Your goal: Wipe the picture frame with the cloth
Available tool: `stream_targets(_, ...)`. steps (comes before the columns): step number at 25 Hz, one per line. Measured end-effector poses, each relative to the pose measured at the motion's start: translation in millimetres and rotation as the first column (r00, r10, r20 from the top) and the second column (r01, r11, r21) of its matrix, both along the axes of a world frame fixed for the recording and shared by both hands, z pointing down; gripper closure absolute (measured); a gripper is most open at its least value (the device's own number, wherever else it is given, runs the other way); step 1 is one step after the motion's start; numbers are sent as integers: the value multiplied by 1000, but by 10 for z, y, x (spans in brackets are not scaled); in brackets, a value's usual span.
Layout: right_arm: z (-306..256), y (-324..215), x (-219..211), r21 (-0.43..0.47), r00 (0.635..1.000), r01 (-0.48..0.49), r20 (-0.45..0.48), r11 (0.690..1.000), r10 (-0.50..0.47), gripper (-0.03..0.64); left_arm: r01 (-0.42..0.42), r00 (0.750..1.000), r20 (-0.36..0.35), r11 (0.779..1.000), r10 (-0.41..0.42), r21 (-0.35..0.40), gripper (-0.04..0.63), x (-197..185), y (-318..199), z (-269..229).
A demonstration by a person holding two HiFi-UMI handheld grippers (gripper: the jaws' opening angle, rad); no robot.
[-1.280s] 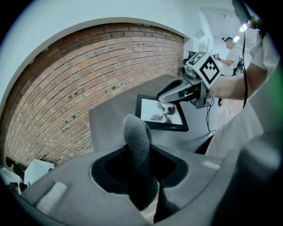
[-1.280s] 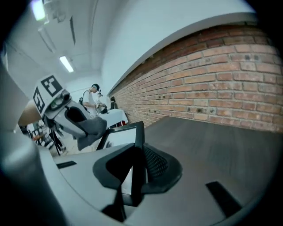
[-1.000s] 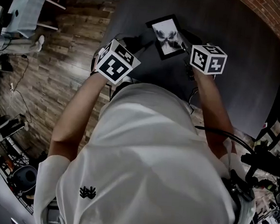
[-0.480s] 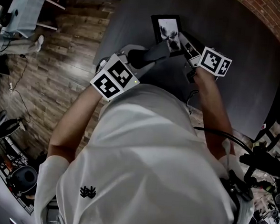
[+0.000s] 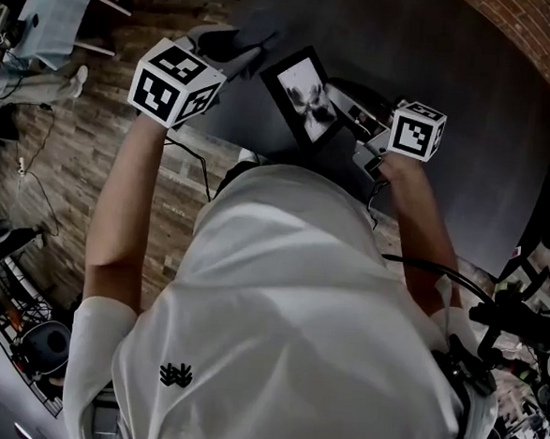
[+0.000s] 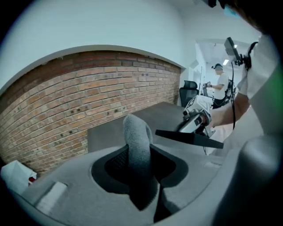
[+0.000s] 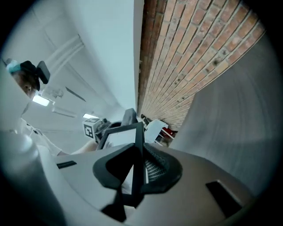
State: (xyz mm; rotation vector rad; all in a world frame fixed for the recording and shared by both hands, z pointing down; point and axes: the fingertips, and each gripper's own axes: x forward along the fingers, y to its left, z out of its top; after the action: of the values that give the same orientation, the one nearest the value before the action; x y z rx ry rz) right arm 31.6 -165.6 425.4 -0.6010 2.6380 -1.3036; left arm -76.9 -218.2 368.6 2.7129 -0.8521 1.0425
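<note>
Closest in, the person's white shirt (image 5: 297, 309) fills the bottom of the head view, with both arms stretched out ahead. The left gripper (image 6: 139, 175) has its fingers clamped tight on a grey cloth (image 6: 137, 141), and a fold of it sticks up past the tips. The right gripper (image 7: 135, 174) has its fingers closed on the thin edge of the black picture frame (image 5: 303, 92), holding it tilted in the air over the near edge of the dark surface (image 5: 471, 106), print side up. The cloth sits just off the frame's far left corner, and I honestly can't tell if they touch. There's wood floor (image 5: 64, 152) off to the left and a brick wall (image 6: 66, 101) behind the surface.
</note>
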Motion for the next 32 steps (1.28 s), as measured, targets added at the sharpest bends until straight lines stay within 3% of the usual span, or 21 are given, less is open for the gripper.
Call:
stream_targets(3,-90,127,-154,18,994,91,55,996,-92,549,-100,992,-82,993,94,-67,466,197,101,138)
stream_targets(7,-32,176,-151,1,991,118,59,993,-118,549,-153,976,-173,982,132,-114,468,258,252,220)
stream_targets(13,148,51,14,-50,998,44,39,998,-42,549,-157,972,-192,983,136,-98,468,180,356,121)
stream_targets(25,341,-207,265,-120,993,-118,6,986,120,549,-77,973,-223,995,62,-59,466,39,405,-41)
stream_targets(29,308,-315,357,-111,984,-176,12,978,178,549,-84,972,-222,995,72,-47,468,128,492,-44)
stream_targets(32,366,-343,433,-154,973,-228,3,961,232,549,-121,974,-202,991,107,-60,466,311,655,59)
